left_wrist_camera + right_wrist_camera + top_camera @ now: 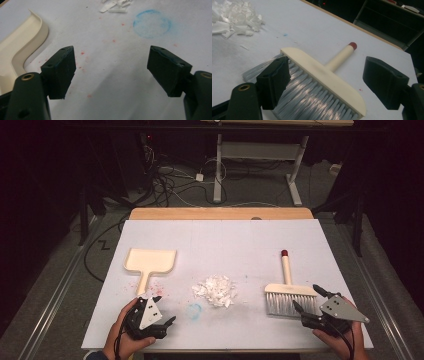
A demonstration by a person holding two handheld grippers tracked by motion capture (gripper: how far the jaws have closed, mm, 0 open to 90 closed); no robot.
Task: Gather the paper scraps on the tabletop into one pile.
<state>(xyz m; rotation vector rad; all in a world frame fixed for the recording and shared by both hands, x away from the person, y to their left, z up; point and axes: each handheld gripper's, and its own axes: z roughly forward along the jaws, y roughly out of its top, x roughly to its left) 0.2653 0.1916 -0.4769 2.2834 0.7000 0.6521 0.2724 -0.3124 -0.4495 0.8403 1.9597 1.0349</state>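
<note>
The right tongs point(307, 301) stand wide over the bristles of the cream hand brush with pale grey bristles and a red-capped handle point(286, 287), lying at the lower right of the white counter point(220, 240). Closing here would likely pinch soft bristles, not the handle, and the brush could slip. The left tongs point(165, 309), wide and empty, sit by the cream plastic dustpan point(150, 261).

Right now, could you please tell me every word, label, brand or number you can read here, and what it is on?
None: no readable text shows on the dustpan, the brush, the paper scraps or the white table.
The blue ring is a stain, not writing.
</note>
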